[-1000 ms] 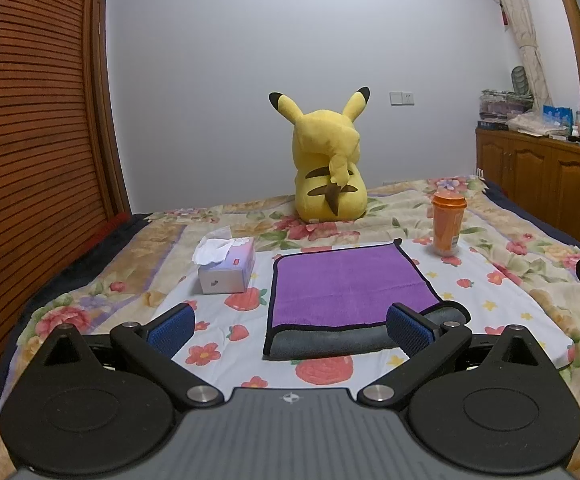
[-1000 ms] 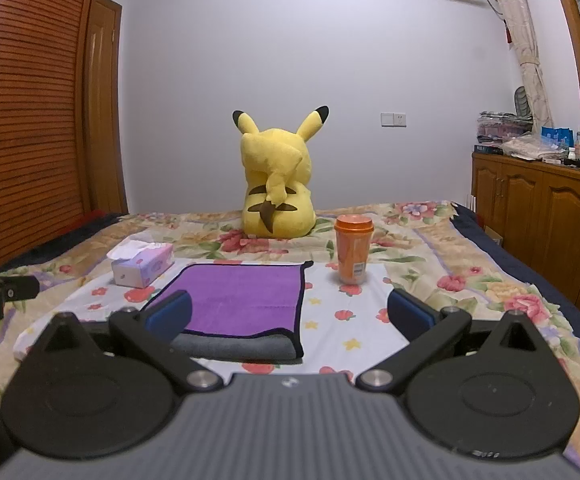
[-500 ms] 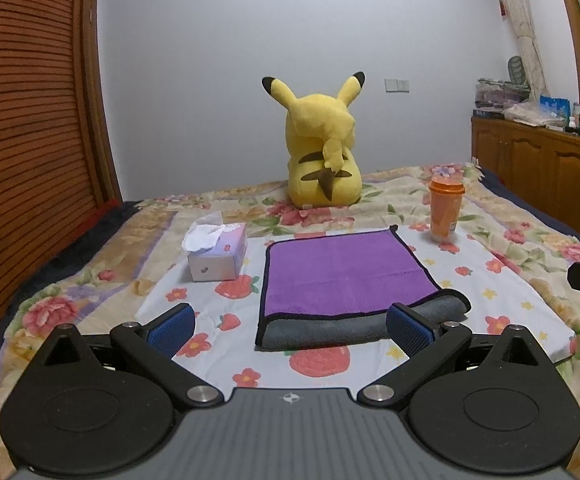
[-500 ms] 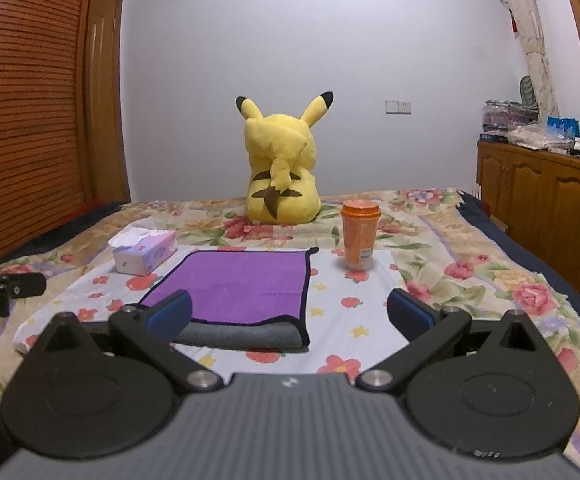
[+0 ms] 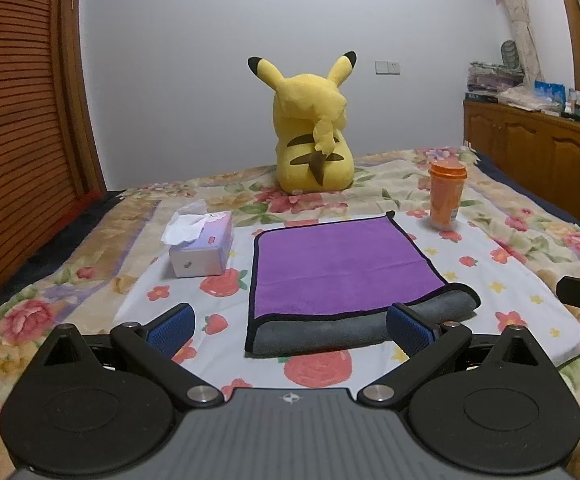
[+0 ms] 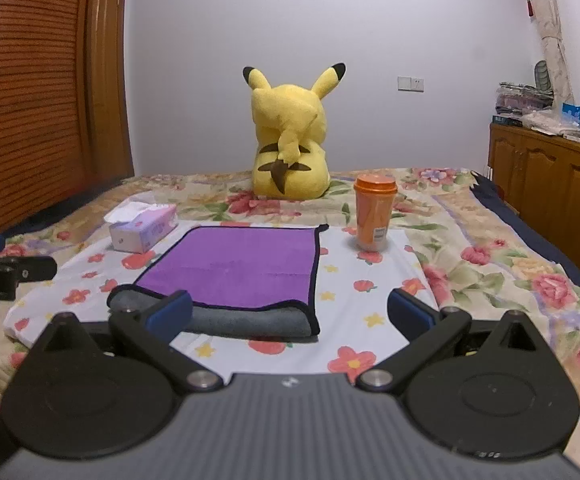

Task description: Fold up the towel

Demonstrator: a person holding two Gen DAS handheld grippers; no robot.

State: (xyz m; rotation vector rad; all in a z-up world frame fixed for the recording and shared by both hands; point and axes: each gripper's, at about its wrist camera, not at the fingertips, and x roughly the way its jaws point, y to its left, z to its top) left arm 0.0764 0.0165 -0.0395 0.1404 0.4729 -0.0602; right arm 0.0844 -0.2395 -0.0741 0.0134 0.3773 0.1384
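Nearest, the left gripper (image 5: 290, 326) and the right gripper (image 6: 290, 314) both hover low over the bed with fingers spread wide, holding nothing. Just ahead, the purple towel (image 5: 342, 264) lies on a white flowered cloth (image 5: 506, 280), already doubled once: its grey underside shows along the rolled near edge. By that look, one fold is done and a second, crosswise fold probably remains. Beyond sit a tissue box (image 5: 203, 246) and an orange cup (image 5: 446, 194), then a Pikachu plush (image 5: 314, 136).
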